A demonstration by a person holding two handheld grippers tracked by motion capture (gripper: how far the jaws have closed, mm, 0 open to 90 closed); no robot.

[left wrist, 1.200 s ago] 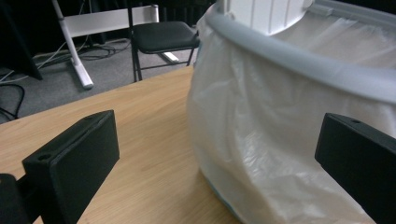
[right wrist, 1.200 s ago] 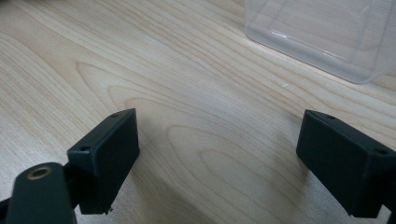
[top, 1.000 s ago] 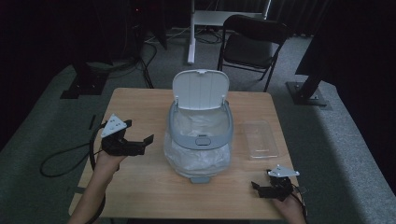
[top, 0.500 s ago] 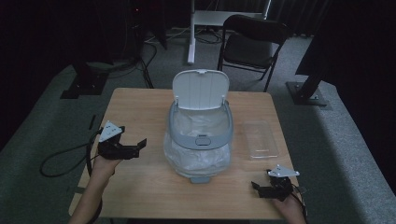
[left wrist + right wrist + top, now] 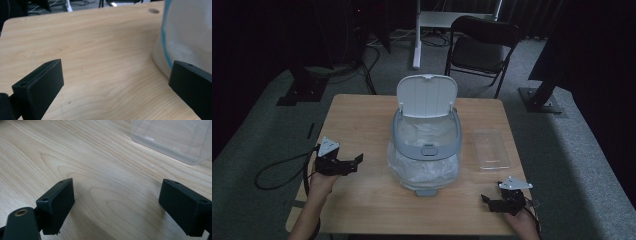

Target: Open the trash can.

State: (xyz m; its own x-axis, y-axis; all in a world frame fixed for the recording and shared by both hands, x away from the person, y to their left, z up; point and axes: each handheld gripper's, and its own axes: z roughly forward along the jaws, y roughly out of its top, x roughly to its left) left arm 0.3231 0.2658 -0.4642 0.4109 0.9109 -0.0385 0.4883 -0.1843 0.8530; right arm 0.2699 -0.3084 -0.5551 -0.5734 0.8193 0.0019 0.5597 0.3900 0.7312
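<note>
A small grey bin lined with a clear plastic bag stands at the table's centre, its white lid tipped up at the back. My left gripper hovers near the table's left edge, open and empty, jaws pointing right toward the bin. In the left gripper view the bag-lined bin wall fills the right side beyond my open left gripper. My right gripper rests open near the front right corner. In the right gripper view the right gripper stands wide apart over bare wood, below a clear plastic tray.
The clear plastic tray lies on the wooden table right of the bin. A black cable trails off the left edge. A black folding chair and stand bases sit on the floor behind the table.
My left gripper has drawn back toward the front left of the table and lowered. The right gripper has stayed put.
</note>
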